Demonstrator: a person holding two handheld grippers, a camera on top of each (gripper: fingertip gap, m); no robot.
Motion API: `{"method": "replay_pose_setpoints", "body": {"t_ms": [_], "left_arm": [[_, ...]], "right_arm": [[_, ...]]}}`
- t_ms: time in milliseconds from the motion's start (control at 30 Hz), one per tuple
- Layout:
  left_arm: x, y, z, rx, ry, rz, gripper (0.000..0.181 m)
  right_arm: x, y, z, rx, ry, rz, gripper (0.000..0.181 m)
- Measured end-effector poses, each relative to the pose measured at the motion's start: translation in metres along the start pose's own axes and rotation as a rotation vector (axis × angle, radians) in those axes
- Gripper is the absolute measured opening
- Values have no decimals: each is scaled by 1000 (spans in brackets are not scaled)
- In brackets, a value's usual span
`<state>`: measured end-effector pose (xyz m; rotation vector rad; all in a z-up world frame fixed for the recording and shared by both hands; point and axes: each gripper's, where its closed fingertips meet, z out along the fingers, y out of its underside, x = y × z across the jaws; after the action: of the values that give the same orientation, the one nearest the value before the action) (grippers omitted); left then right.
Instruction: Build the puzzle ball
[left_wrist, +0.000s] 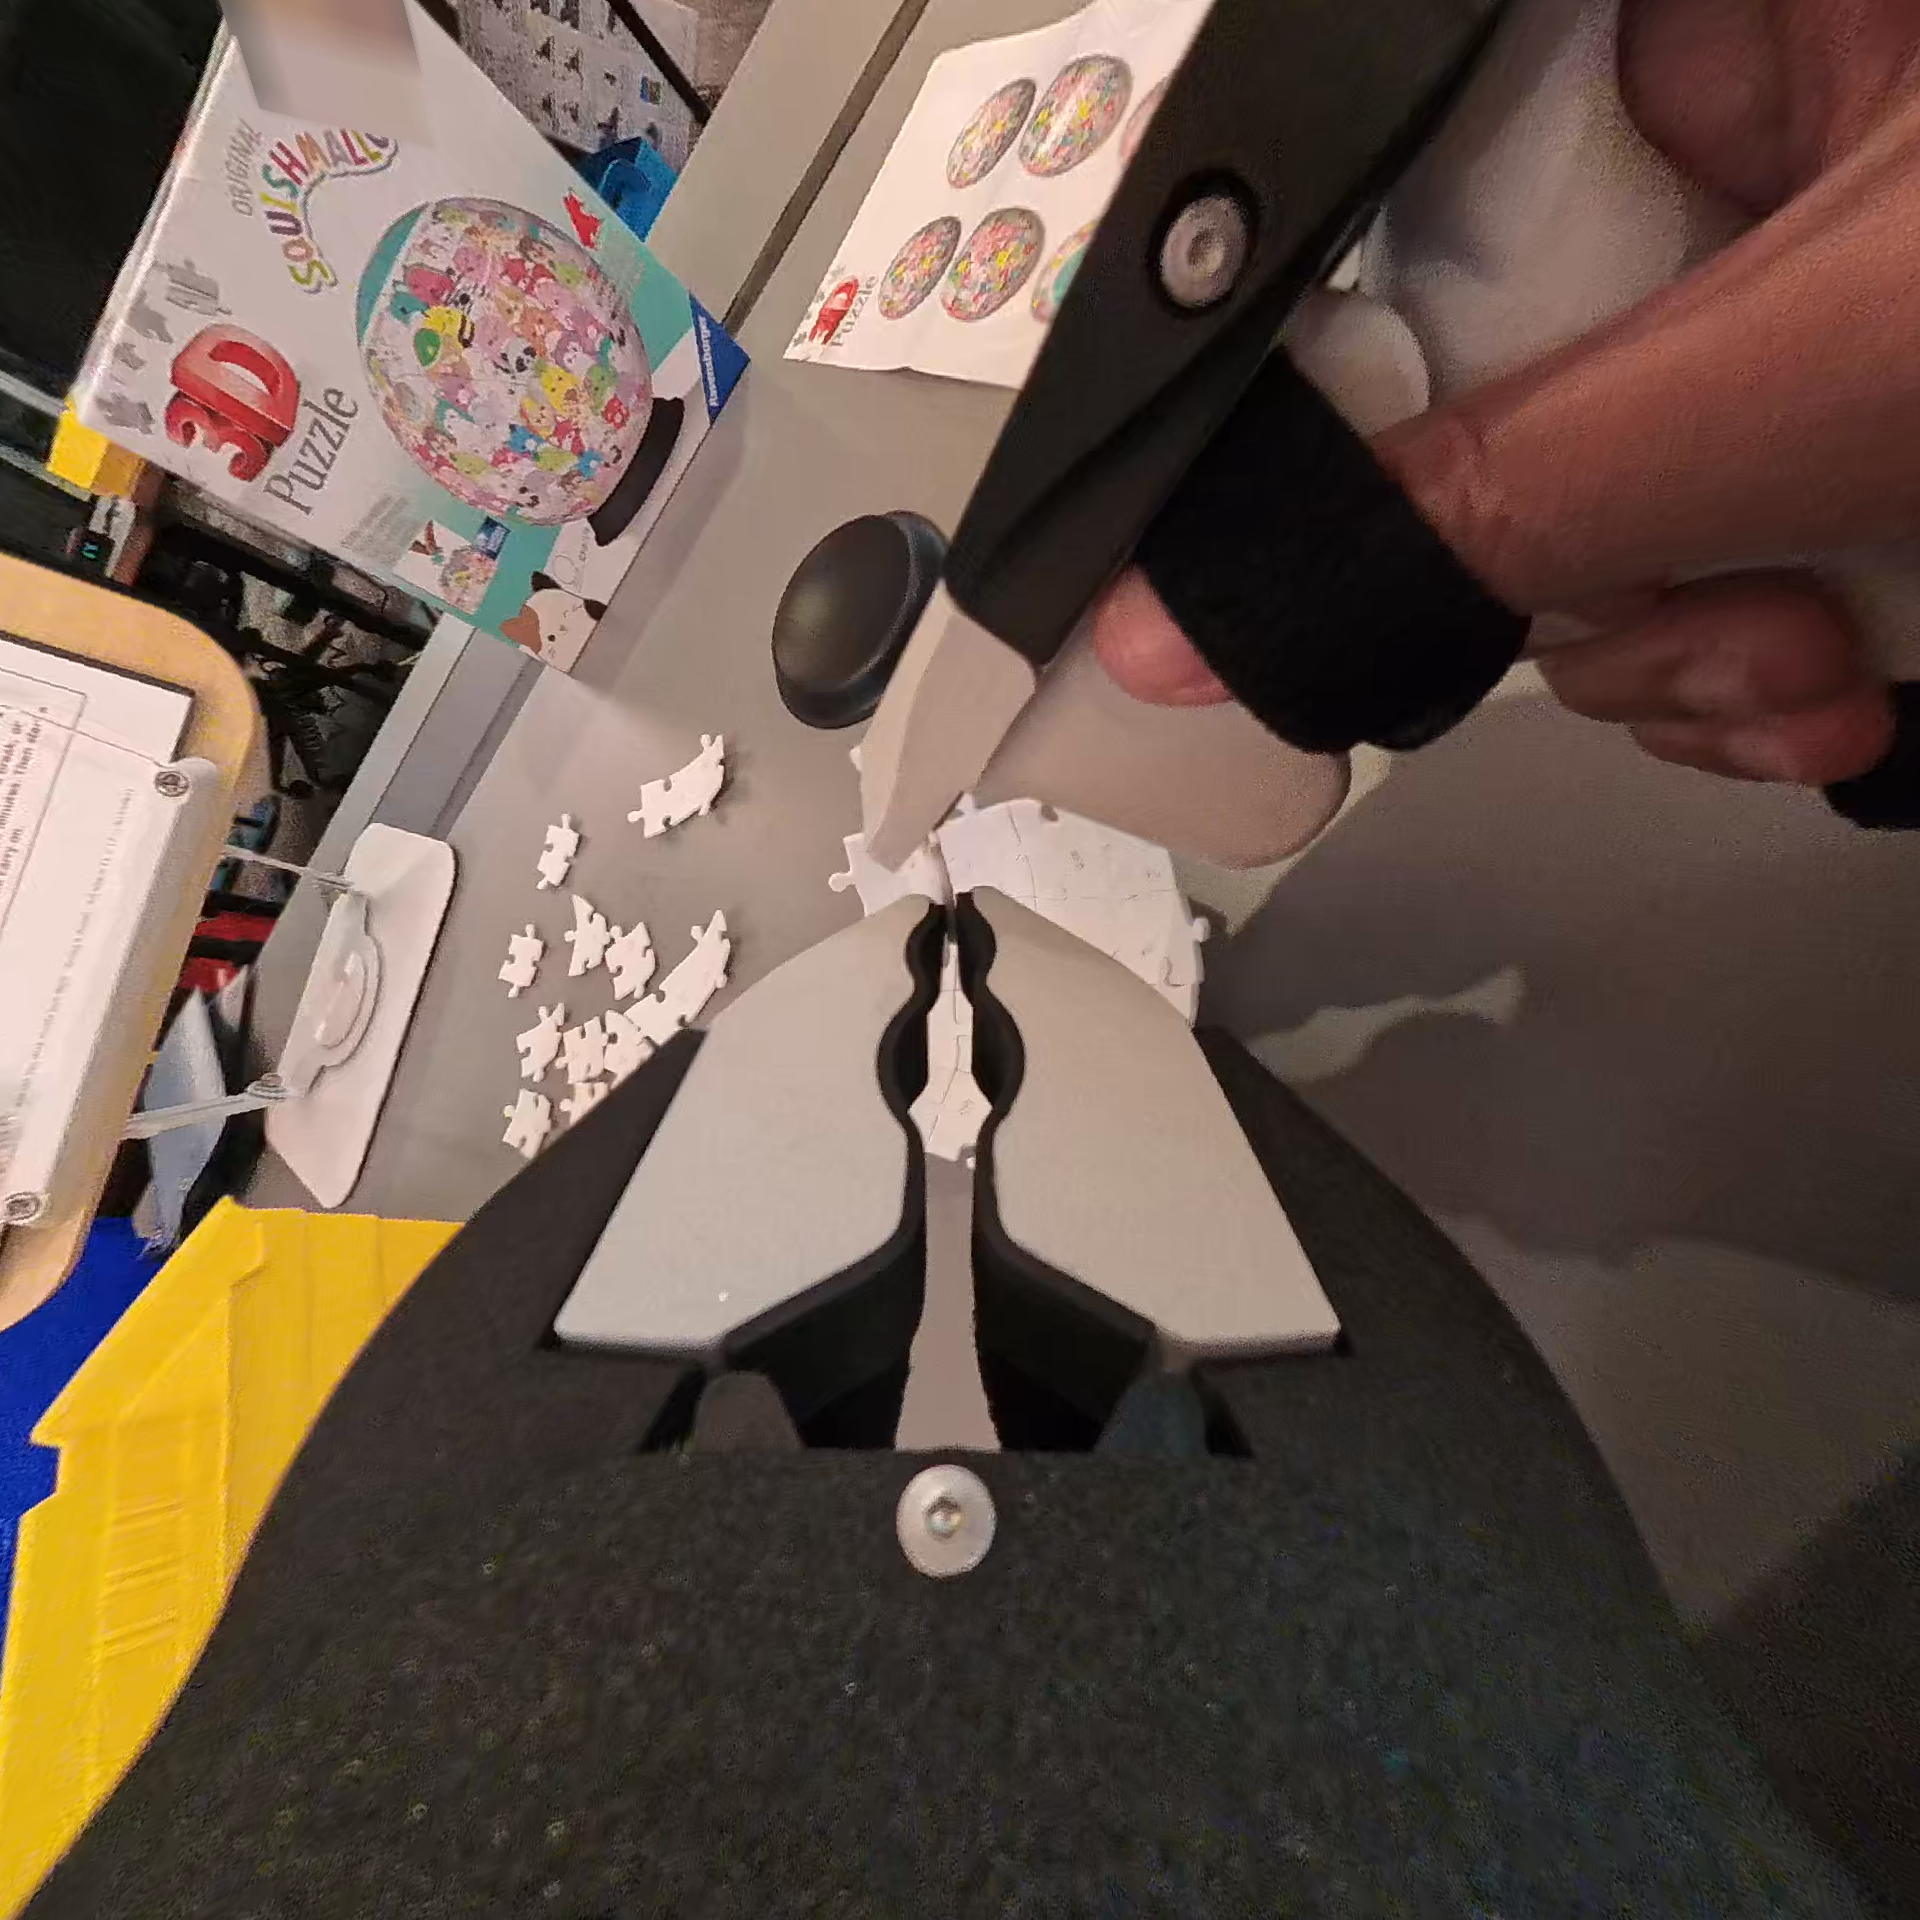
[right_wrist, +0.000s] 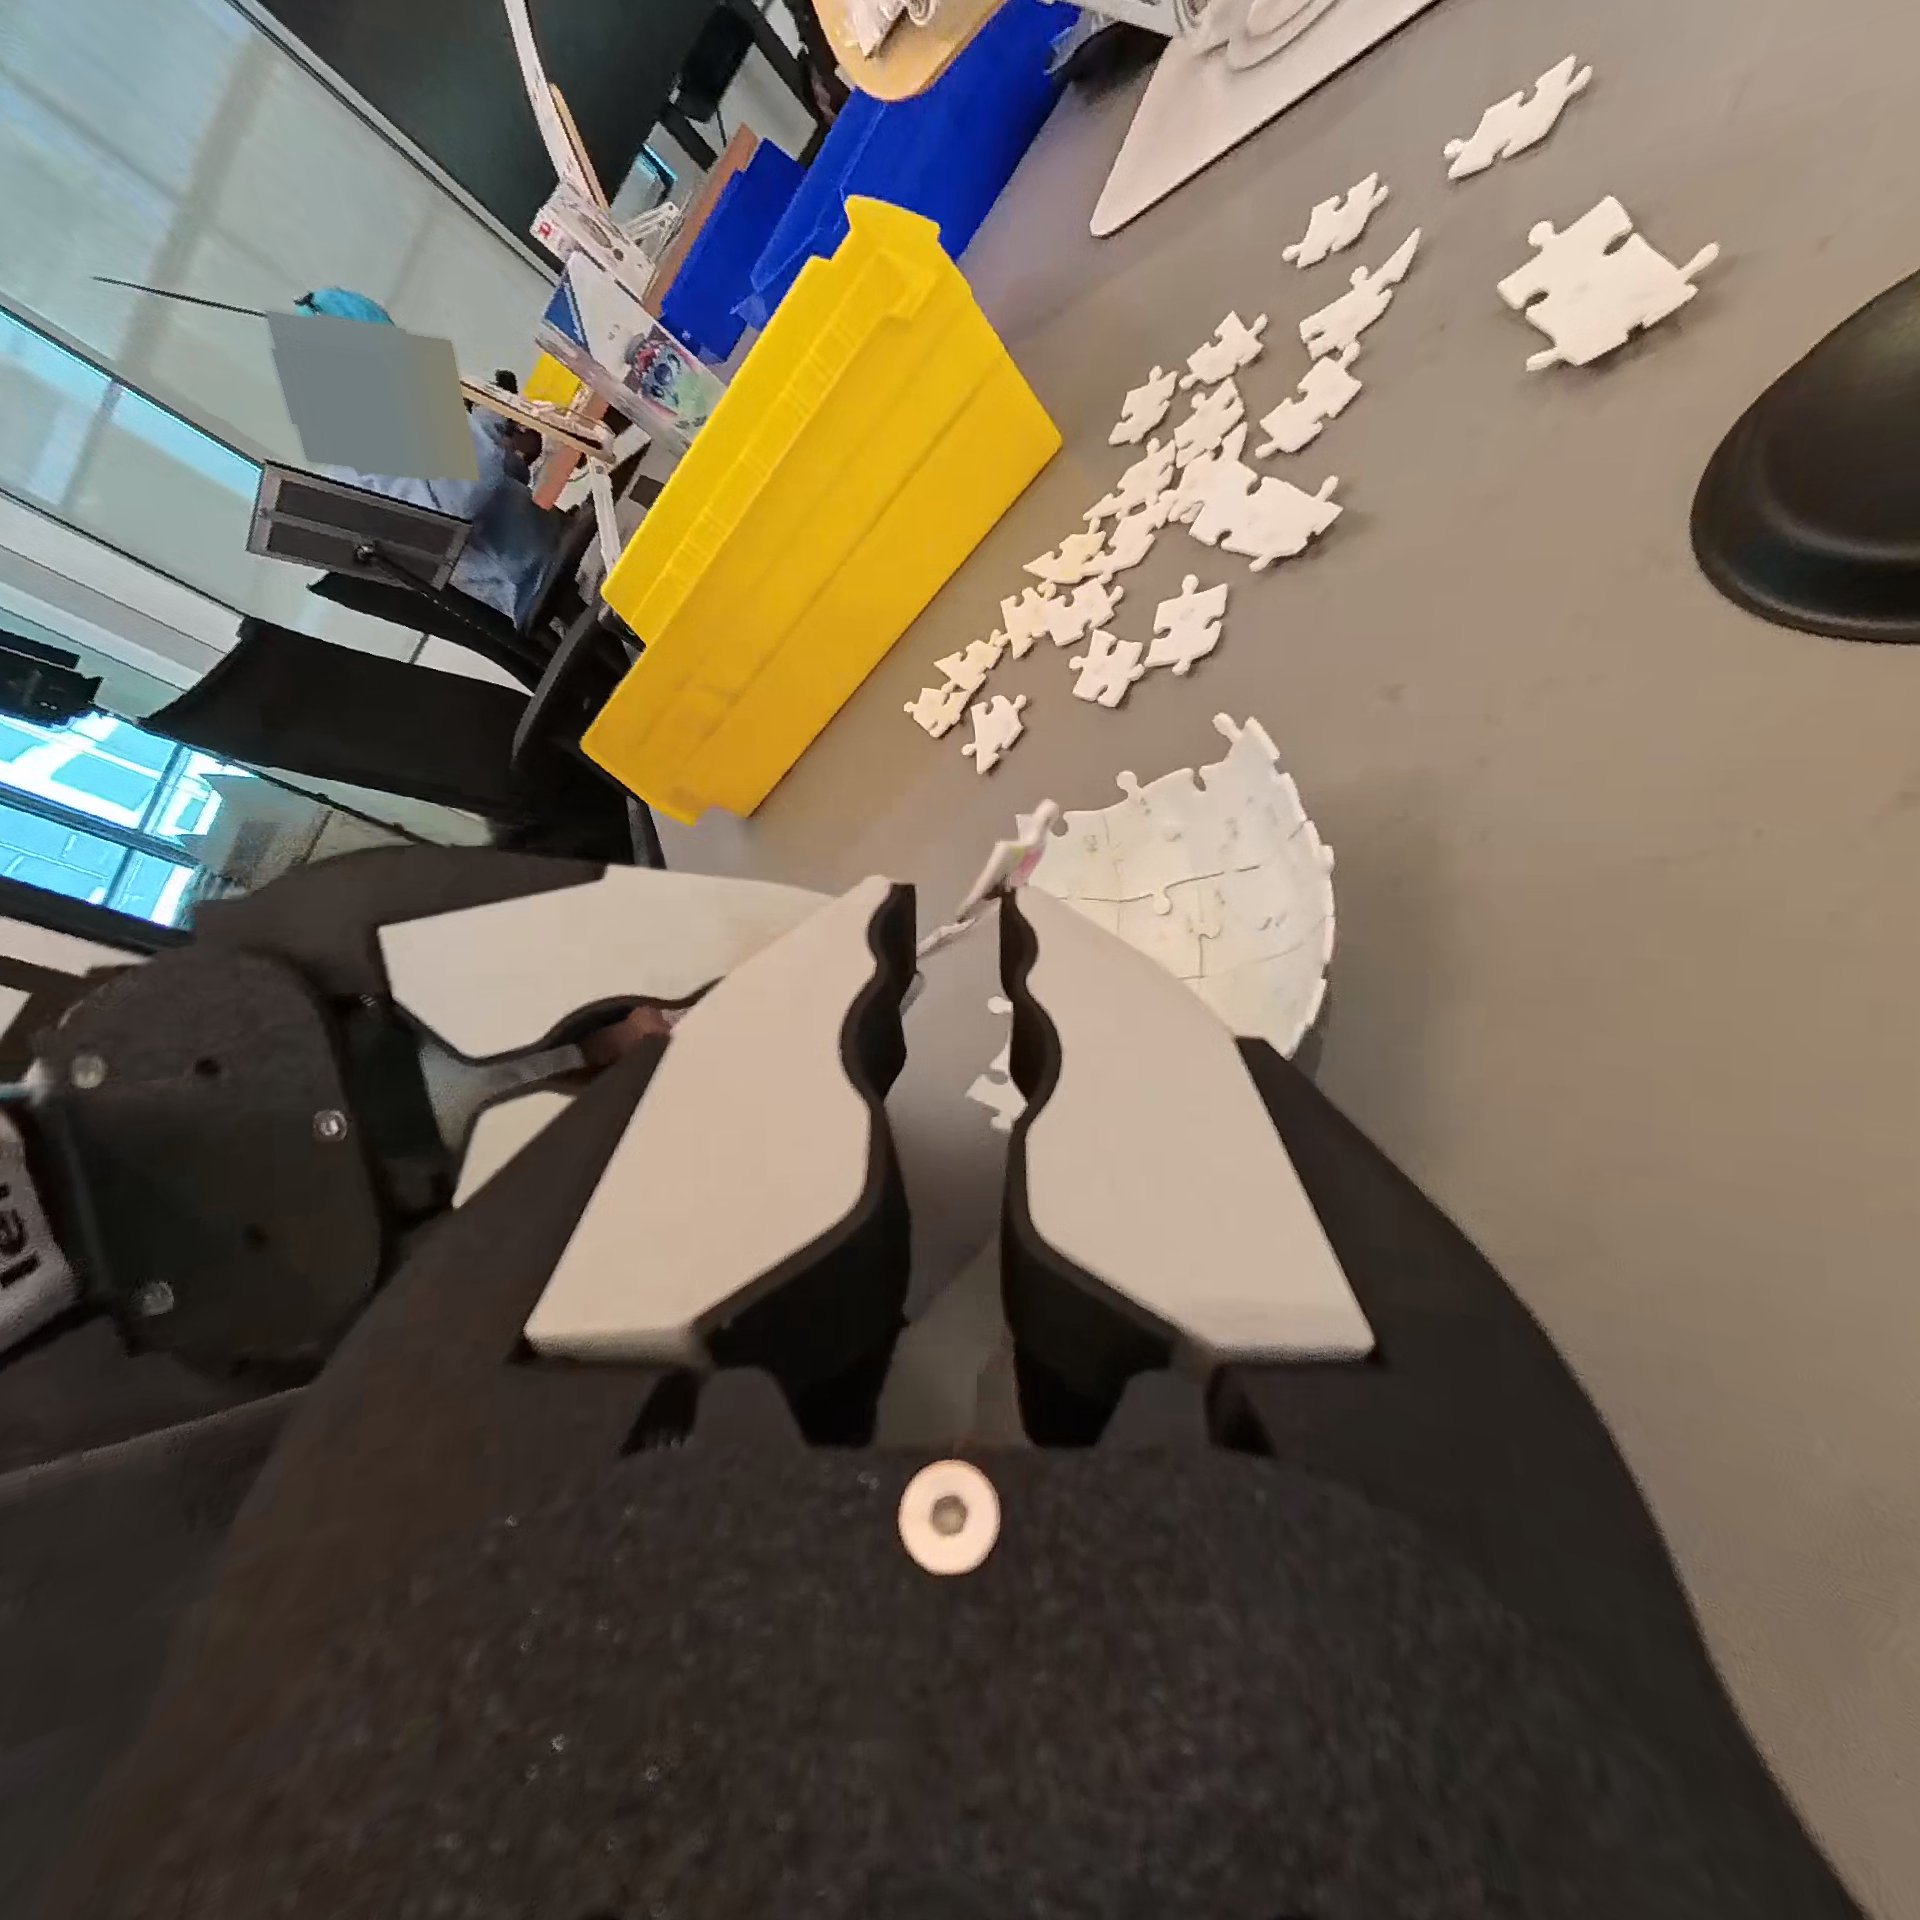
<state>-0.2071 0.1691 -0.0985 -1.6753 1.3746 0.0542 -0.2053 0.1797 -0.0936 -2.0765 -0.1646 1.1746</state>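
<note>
1. The left gripper (left_wrist: 950, 914), at the centre of the left wrist view, has its jaws drawn narrow onto the near rim of the curved shell (left_wrist: 1081, 883) of joined white puzzle pieces.
2. The shell stands on edge on the grey table (left_wrist: 1558, 987), its blank hollow side showing; in the right wrist view the shell (right_wrist: 1195, 904) arcs from frame centre toward the upper right.
3. The right gripper (right_wrist: 956, 920) pinches a single puzzle piece (right_wrist: 1013, 857) edge-on, its long axis tilting up to the right, at the shell's left rim.
4. Loose pieces (right_wrist: 1164, 520) lie scattered in the upper right of that view, beside a yellow bin (right_wrist: 821, 499).
5. A black stand (left_wrist: 847, 623) and the puzzle box (left_wrist: 416, 343) sit in the upper left of the left wrist view.
</note>
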Motion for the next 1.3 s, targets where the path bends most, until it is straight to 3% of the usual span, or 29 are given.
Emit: {"method": "replay_pose_setpoints", "body": {"t_ms": [300, 367, 500, 700, 800, 1000, 1167, 1300], "left_arm": [[14, 4, 8, -31, 14, 43, 0], [19, 5, 7, -19, 56, 21, 15], [27, 19, -3, -24, 241, -175, 29], [-13, 55, -7, -41, 438, -548, 30], [-26, 66, -2, -35, 519, -634, 30], [-37, 83, 31, -72, 626, -723, 31], [-36, 76, 50, -92, 776, -730, 31], [-45, 66, 65, -122, 771, -570, 29]], "right_arm": [[12, 7, 6, -48, 20, 3, 2], [16, 6, 6, -55, 30, -7, 2], [25, -3, 1, -68, 8, -24, 2], [36, -16, -6, -43, -85, 37, 2], [30, -21, -5, -3, -147, 24, 2], [47, -28, 0, 87, -99, -43, 2], [51, -32, 8, 118, -72, -132, 2], [53, -31, 22, 85, -54, -227, 2]]}}
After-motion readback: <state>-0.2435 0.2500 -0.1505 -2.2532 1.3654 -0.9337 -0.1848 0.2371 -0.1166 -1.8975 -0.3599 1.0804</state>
